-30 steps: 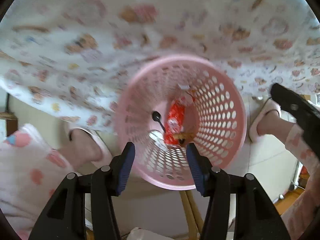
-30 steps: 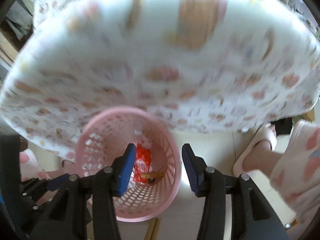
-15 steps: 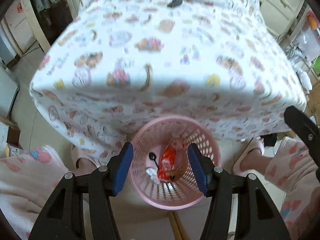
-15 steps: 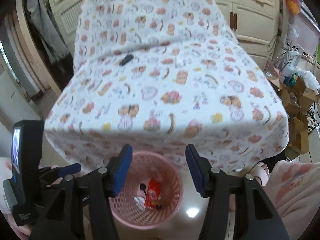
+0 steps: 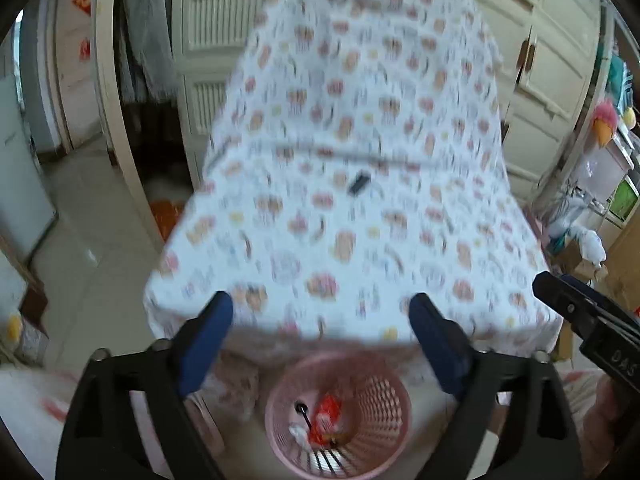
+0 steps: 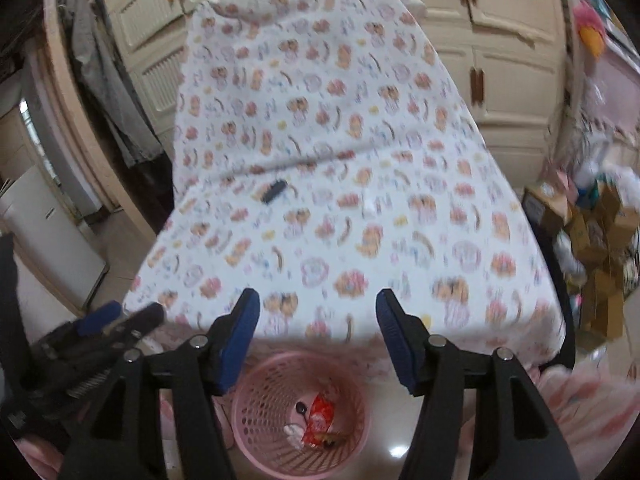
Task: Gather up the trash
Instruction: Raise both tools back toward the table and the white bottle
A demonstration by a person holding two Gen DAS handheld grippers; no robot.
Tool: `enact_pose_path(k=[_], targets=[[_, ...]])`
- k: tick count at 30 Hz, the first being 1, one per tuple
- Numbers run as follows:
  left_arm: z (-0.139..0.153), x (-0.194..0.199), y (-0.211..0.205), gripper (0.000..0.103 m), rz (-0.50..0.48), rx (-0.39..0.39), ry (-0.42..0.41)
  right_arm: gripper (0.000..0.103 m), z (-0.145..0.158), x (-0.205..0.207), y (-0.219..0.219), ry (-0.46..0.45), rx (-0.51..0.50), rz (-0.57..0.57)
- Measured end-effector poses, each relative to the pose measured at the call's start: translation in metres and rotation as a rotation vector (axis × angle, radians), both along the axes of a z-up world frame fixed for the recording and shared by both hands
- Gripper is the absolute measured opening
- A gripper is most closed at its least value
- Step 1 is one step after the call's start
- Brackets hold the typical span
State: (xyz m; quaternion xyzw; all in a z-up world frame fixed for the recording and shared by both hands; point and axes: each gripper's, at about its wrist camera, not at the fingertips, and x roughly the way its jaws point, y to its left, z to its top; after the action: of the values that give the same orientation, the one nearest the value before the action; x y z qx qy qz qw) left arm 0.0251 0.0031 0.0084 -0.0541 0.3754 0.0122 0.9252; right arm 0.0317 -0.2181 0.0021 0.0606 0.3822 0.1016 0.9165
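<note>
A pink perforated trash basket (image 5: 372, 452) (image 6: 256, 432) stands on the floor at the near end of a bed. Inside it lie a red snack wrapper (image 5: 326, 416) (image 6: 318, 420), a black spoon (image 5: 302, 412) (image 6: 302, 408) and a white scrap (image 6: 292, 432). My left gripper (image 5: 320, 344) is open and empty, high above the basket. My right gripper (image 6: 318, 338) is open and empty, also above it. A small dark object (image 5: 358, 182) (image 6: 274, 191) and a small white scrap (image 6: 368, 208) lie on the bed.
The bed (image 5: 360, 220) (image 6: 340, 200) has a white sheet with cartoon prints. Cream wardrobe doors (image 6: 508, 40) stand behind it. Cardboard boxes (image 6: 596, 236) are stacked at the right. Hanging clothes (image 5: 144, 40) and a doorway are at the left.
Both grippers rose and tilted up from close over the basket, so the whole bed top now shows. The left jaws spread wider. The basket contents did not move.
</note>
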Motion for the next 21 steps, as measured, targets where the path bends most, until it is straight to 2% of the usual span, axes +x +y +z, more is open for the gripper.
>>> enact_pose_path(k=[4, 6, 9, 12, 14, 16, 18, 19, 21], targets=[[0.023, 0.014, -0.003, 0.096, -0.032, 0.181, -0.09, 0.065, 0.016, 0.019, -0.008, -0.052, -0.08, 0.018], [0.026, 0.024, -0.001, 0.097, -0.054, 0.216, -0.114, 0.065, 0.016, 0.035, -0.014, -0.048, -0.104, 0.013], [0.013, 0.04, 0.009, 0.098, -0.108, 0.141, -0.076, 0.065, 0.012, 0.053, -0.016, -0.066, -0.168, 0.014], [-0.017, 0.047, 0.013, 0.097, -0.112, 0.151, -0.036, 0.065, 0.003, 0.071, -0.013, -0.058, -0.201, 0.044], [-0.035, 0.051, 0.017, 0.097, -0.101, 0.123, 0.002, 0.065, -0.005, 0.086, -0.012, -0.026, -0.185, 0.073], [-0.048, 0.058, 0.024, 0.095, -0.113, 0.002, 0.073, 0.065, -0.016, 0.103, -0.011, 0.018, -0.165, 0.092], [-0.052, 0.062, 0.027, 0.095, -0.137, -0.107, 0.098, 0.065, -0.026, 0.12, -0.01, 0.062, -0.152, 0.096], [-0.052, 0.063, 0.027, 0.095, -0.123, -0.109, 0.092, 0.065, -0.032, 0.129, -0.01, 0.079, -0.153, 0.09], [-0.051, 0.065, 0.023, 0.095, -0.099, -0.048, 0.074, 0.064, -0.043, 0.144, -0.011, 0.074, -0.177, 0.064]])
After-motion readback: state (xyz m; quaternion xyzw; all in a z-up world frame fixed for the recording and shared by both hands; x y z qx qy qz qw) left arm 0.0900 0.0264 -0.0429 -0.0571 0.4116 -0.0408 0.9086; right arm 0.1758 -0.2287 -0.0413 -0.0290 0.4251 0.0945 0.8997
